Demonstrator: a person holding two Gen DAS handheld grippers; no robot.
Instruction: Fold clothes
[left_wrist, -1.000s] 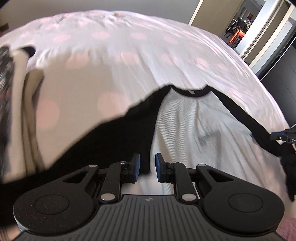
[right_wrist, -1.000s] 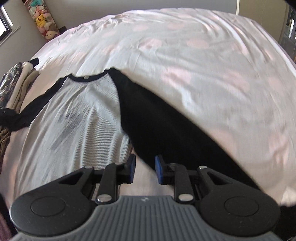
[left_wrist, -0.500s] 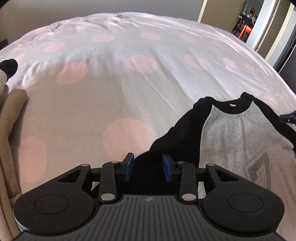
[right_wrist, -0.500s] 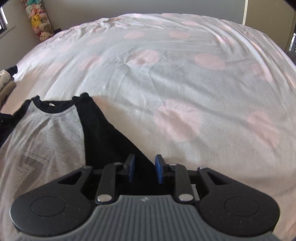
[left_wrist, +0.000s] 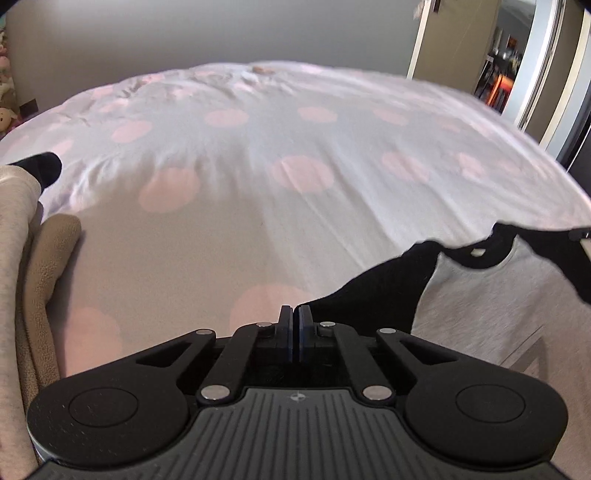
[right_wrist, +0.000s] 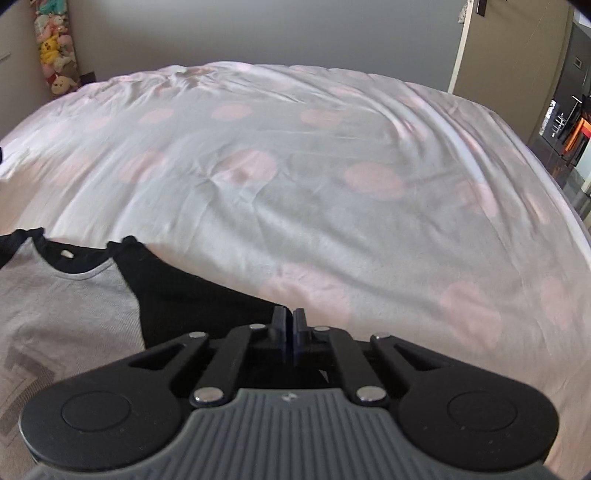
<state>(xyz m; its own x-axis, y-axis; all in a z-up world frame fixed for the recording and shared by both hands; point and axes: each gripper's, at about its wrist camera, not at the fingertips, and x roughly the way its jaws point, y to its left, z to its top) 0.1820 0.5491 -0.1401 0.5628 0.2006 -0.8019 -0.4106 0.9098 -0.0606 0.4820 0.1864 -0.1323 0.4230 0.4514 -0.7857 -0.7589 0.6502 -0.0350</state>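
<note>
Black sleeve edges of the shirt (right_wrist: 70, 295) sit clamped in both grippers' fingers — left gripper (left_wrist: 295, 325), right gripper (right_wrist: 289, 326) — bedspread (right_wrist: 314, 184) beyond lies bare.

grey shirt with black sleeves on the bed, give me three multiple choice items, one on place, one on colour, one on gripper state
1. Where do the folded beige clothes lie in the left wrist view?
A. left edge
B. right edge
C. far end of the bed

2. What colour are the spots on the white bedsheet?
A. blue
B. pink
C. green

3. How do the left gripper and the right gripper stand on the grey shirt with black sleeves?
A. both wide open
B. one open, one shut
C. both shut at a sleeve

Answers: 1 A, the pile fills the left border; 2 B, pale pink rounds; 3 C, each pair of fingers meets over black cloth.
</note>
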